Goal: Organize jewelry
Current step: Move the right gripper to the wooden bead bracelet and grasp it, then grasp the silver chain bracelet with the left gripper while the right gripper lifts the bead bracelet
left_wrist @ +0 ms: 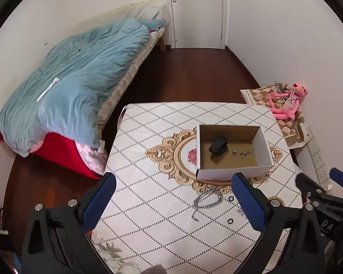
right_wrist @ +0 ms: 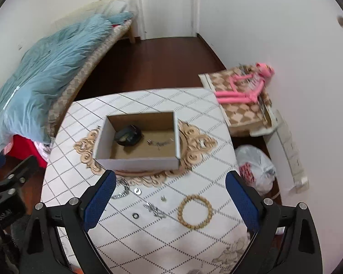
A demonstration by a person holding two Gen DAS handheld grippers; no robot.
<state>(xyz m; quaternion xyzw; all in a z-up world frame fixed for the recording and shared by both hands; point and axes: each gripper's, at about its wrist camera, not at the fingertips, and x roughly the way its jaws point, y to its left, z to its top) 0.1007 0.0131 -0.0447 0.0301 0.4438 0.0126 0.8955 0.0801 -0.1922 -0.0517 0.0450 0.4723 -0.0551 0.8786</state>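
An open cardboard box (left_wrist: 260, 146) (right_wrist: 176, 134) stands on the patterned table and holds a black watch (left_wrist: 218, 147) (right_wrist: 128, 135) and small silver pieces (left_wrist: 244, 153) (right_wrist: 160, 142). In front of it lie a silver chain (left_wrist: 207, 201) (right_wrist: 122, 190), black rings (left_wrist: 230, 199) (right_wrist: 135, 216), a silver clasp piece (right_wrist: 155, 210) and a wooden bead bracelet (right_wrist: 195, 212). My left gripper (left_wrist: 175, 205) is open and empty above the chain. My right gripper (right_wrist: 170, 202) is open and empty above the loose pieces; it also shows in the left wrist view (left_wrist: 317, 182).
A bed with a blue duvet (left_wrist: 80, 77) stands to the left. A pink plush toy (left_wrist: 288, 101) lies on a checked cushion to the right. A plastic bag (right_wrist: 256, 166) sits on the floor by the table's right edge. A door (left_wrist: 196, 11) is at the back.
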